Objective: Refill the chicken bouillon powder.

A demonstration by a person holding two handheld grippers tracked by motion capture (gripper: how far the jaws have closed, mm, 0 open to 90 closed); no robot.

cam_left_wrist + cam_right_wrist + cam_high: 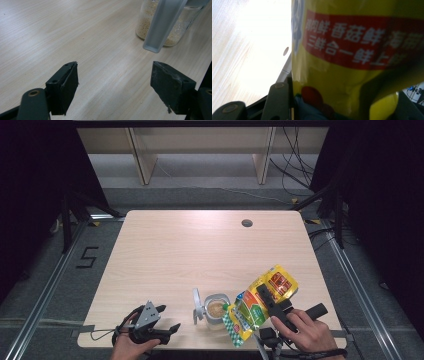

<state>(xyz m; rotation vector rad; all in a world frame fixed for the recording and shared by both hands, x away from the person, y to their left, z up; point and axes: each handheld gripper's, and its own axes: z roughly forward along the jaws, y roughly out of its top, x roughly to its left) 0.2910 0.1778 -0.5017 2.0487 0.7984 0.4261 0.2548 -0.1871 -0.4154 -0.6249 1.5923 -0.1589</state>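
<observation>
A yellow and green seasoning bag [260, 302] with a red band hangs tilted at the table's front right, its lower end over a small glass jar [216, 309] of tan granules. My right gripper [268, 296] is shut on the bag around its middle. In the right gripper view the bag [342, 82] sits between the jaws. The jar's grey hinged lid [198, 306] stands open to its left. My left gripper [168, 318] rests open at the front left, apart from the jar. In the left gripper view the jar [143, 27] and its lid flap [162, 22] lie just beyond the open left gripper [113, 87].
The light wooden table [200, 250] has a round cable hole [247, 223] near its far right. Dark floor, metal rails and loose cables surround it. A wooden shelf frame [145, 160] stands behind the table.
</observation>
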